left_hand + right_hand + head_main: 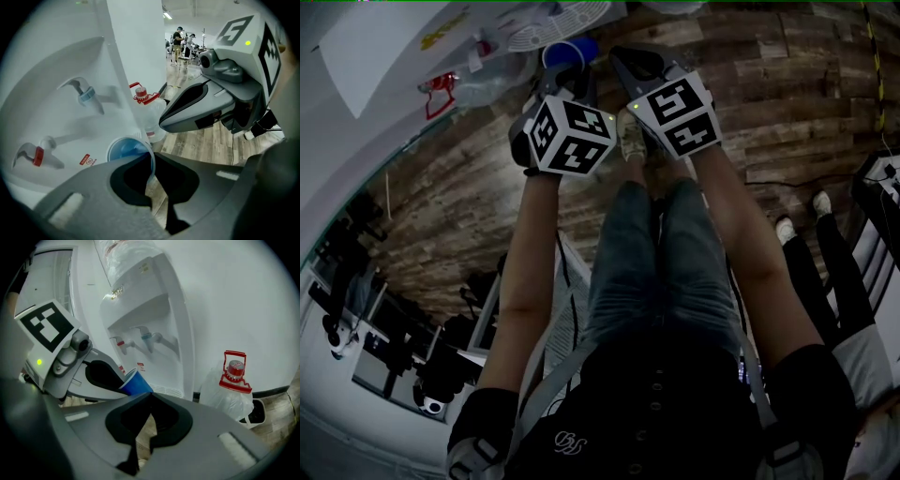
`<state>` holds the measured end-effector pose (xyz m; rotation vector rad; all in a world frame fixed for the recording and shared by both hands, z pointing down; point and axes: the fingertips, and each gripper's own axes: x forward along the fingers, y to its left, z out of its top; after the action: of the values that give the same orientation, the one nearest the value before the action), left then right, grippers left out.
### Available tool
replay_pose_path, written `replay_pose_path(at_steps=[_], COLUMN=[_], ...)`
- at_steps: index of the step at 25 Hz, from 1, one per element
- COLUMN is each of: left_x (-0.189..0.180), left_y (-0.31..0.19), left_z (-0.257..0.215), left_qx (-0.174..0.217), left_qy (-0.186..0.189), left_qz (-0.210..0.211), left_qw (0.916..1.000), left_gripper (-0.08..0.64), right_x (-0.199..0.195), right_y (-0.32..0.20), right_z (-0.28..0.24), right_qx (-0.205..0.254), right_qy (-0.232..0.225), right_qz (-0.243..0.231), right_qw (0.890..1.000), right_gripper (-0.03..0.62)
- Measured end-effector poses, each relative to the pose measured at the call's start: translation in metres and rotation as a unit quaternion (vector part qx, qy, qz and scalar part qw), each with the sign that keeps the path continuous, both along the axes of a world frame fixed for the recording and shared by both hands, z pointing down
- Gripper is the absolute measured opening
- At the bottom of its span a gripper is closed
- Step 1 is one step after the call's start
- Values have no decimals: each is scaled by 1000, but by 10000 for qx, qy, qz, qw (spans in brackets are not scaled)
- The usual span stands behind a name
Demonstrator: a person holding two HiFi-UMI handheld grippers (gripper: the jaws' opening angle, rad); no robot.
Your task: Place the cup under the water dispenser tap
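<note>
A blue paper cup (570, 51) hangs just in front of the white water dispenser (154, 310), a little above its drip grille (565, 21). My left gripper (152, 158) is shut on the cup's (125, 149) rim, one jaw inside and one outside. The dispenser's recess holds a blue tap (87, 94) and a red tap (34, 155), both above and left of the cup in the left gripper view. My right gripper (150, 394) is shut with nothing in it, close beside the left gripper (101, 376) and the cup (137, 383).
A clear water jug with a red cap and handle (234, 369) stands on the wooden floor right of the dispenser. My legs and shoes (630, 136) are below the grippers. A person's feet (818, 204) show at the right, and people (180, 37) stand far off.
</note>
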<state>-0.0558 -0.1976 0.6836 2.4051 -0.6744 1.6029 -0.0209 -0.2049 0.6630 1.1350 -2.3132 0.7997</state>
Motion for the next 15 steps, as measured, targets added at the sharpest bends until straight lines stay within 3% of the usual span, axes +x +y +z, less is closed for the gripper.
replay_pose_path(at_steps=[15], left_x=[7], left_y=[-51], left_z=[40], left_qx=[342], left_qy=[-456], left_qz=[278], left_qw=[9980], left_gripper=[20], right_x=[1], right_y=[-29], right_z=[35], right_qx=[-142], right_qy=[-69], right_qz=[112], right_qw=[9998], right_gripper=[-3])
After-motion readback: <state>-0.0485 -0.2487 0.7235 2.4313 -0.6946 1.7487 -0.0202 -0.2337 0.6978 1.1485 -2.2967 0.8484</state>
